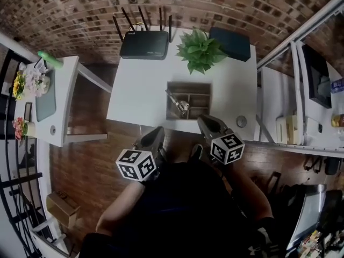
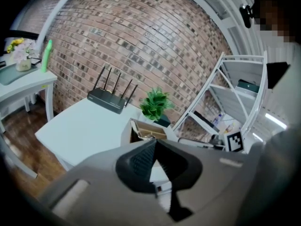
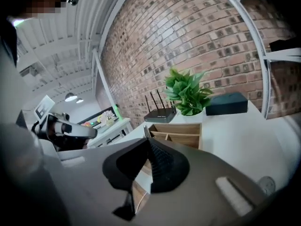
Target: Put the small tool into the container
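A wooden container [image 1: 188,87] with dividers sits on the white table [image 1: 140,90], near its front edge. The small metal tool [image 1: 178,105] lies inside it, in the left compartment. My left gripper [image 1: 156,133] hovers off the table's front edge, short of the container, shut with nothing in it. My right gripper [image 1: 206,121] hangs just in front of the container's right corner, also shut and empty. In the left gripper view the jaws [image 2: 155,142] meet ahead of the container [image 2: 148,132]. The right gripper [image 3: 148,141] faces the container [image 3: 181,133], where the tool [image 3: 145,131] pokes up.
At the back of the table stand a black router [image 1: 144,43], a potted plant [image 1: 200,50] and a dark box [image 1: 230,43]. A small round disc [image 1: 241,121] lies at the front right corner. A side table [image 1: 62,106] with flowers stands left; white shelving [image 1: 293,85] stands right.
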